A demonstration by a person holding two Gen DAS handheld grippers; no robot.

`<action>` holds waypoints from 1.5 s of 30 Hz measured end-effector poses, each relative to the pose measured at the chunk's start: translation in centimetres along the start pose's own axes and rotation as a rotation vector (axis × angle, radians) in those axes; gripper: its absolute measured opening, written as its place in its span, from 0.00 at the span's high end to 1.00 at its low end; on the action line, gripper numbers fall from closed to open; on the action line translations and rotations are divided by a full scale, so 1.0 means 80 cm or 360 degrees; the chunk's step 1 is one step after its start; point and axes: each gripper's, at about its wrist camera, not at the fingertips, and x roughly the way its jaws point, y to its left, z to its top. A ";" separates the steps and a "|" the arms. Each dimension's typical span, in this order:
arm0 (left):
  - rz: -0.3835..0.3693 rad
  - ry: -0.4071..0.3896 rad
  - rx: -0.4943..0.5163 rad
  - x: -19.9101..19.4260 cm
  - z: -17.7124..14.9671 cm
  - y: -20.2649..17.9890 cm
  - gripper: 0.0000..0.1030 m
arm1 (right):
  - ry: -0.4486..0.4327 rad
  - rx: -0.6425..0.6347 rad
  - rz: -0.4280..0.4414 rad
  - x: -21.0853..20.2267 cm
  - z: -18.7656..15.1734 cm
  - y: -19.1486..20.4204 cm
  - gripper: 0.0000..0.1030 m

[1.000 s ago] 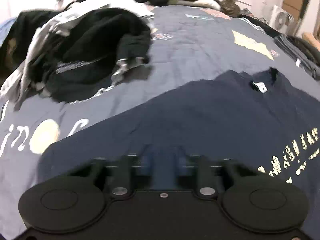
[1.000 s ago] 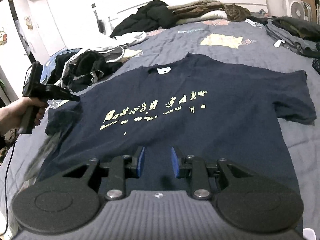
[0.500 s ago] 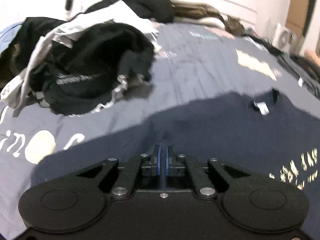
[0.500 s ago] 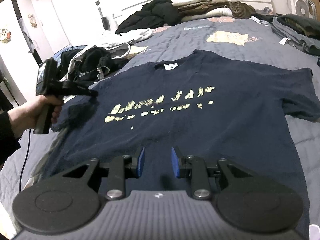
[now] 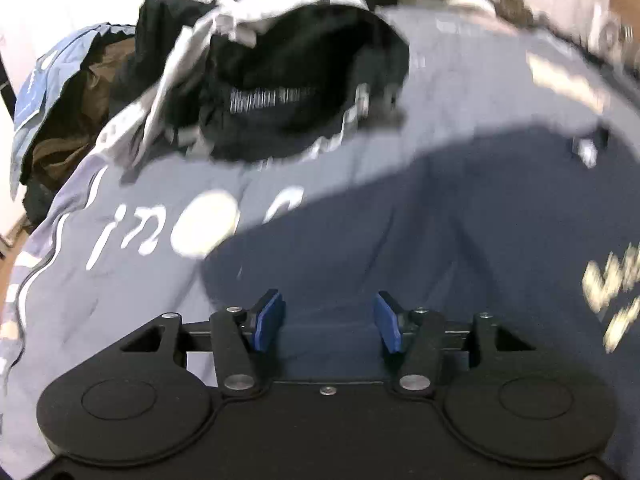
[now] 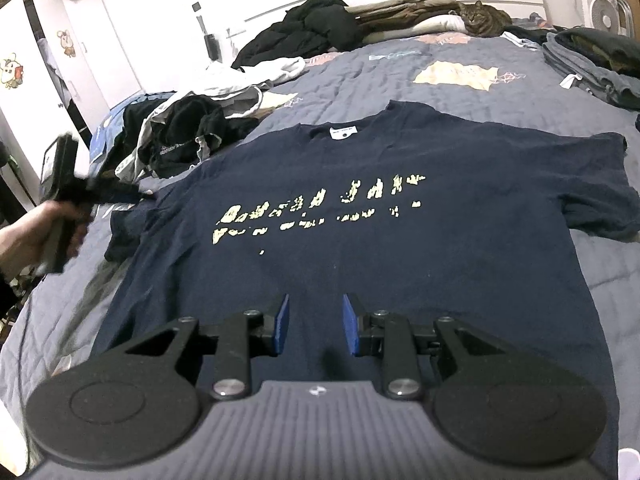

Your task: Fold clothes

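**— Where's the shirt, and what are your claws doing?**

— The navy T-shirt [image 6: 360, 208] lies flat, print up, on the grey bedspread [image 6: 460, 60], collar away from me. My right claw [image 6: 313, 330] hovers over its hem, pads spread, holding nothing. My left claw [image 5: 326, 322] is spread and empty too, over the sleeve [image 6: 126, 232] on that side, which is bunched.

**— What could go wrong?**

— I think that rumpled sleeve is the risk: fold over it and the crease gets locked in crooked. Thin cloth could also slip from a shallow pinch, or I might catch the bedspread along with it. And the heap of dark clothes [image 6: 180, 140] sits near that shoulder, so a wide swing could drag something in.
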 end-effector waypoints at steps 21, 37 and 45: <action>-0.0299 -0.0172 -0.0521 -0.115 -0.086 0.020 0.37 | 0.0009 -0.0034 0.0088 -0.009 -0.002 0.015 0.70; -0.0488 -0.0142 -0.0653 -0.151 -0.162 -0.025 0.94 | 0.0016 -0.0012 0.0213 -0.020 -0.003 0.033 0.66; -0.0342 -0.0008 -0.0468 -0.224 -0.223 -0.063 0.35 | -0.0003 -0.0019 0.0217 -0.032 -0.004 0.030 0.66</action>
